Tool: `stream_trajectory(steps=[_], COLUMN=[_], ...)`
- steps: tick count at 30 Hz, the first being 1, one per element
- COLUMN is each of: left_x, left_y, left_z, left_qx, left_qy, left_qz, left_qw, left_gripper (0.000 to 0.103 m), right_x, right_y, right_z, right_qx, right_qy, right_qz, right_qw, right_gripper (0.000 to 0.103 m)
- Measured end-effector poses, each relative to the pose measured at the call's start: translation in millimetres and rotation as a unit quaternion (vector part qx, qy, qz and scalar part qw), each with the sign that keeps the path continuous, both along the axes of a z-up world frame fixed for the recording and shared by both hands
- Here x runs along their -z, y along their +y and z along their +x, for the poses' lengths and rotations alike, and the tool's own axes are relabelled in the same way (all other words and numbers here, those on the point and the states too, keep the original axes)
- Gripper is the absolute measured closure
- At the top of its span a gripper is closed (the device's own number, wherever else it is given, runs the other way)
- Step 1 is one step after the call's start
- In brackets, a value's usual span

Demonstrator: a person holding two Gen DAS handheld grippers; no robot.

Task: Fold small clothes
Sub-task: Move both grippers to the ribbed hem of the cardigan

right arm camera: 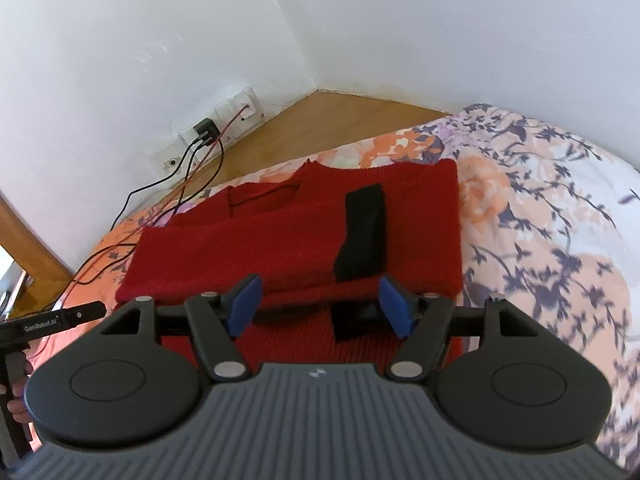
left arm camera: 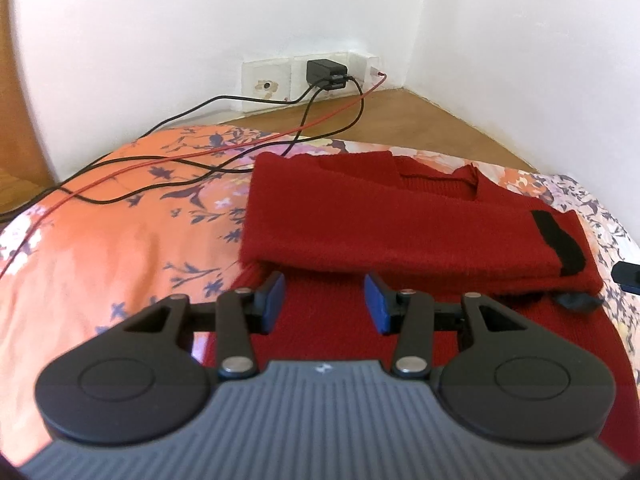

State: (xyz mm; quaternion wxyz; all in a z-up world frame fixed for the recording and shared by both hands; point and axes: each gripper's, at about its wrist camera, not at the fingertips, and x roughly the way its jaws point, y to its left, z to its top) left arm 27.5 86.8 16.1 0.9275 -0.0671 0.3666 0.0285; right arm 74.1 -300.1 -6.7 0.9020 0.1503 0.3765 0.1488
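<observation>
Left wrist: both tongs [left arm camera: 324, 300] [right arm camera: 318, 306] gape wide over red sweater [left arm camera: 400, 216] on floral bedspread [left arm camera: 100, 240].

You worked in a home bedroom: a floral bedspread [left arm camera: 100, 240] covered the bed, with wall sockets [left arm camera: 304, 76] and wooden floor [left arm camera: 400, 120] just beyond it.

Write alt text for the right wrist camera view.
An open right gripper hovers over a partly folded red sweater with a black cuff, lying on a floral bedsheet. Cables run from a wall charger behind.
</observation>
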Motion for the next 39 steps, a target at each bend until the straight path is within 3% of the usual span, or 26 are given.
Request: stream_trajectory(steps=[13,20,39], left_x=[-7.6,0.3,33.6], left_y=[39.1,58.1,68.5], left_z=[-61.3,-84.5,-102.7], left_qx=[0.003,0.010,0.036], left_qy=[0.004,0.016,0.048], left_qz=[0.012,-0.004,-0.034], left_qw=[0.9999,0.9998,0.9977], left_gripper=[0.057,0.057,0.057], right_x=[-4.4,5.1,46.1], right_y=[2.5,-0.8,-5.8], right_z=[-87.1,-124.2,-164.3], right_qx=[0.059,0.097,0.139], right_qy=[0.010,0.020,0.054], right_qz=[-0.011,-0.016,-0.035], right_qw=[0.998,0.995,0.988], right_gripper=[0.029,0.029,0.029])
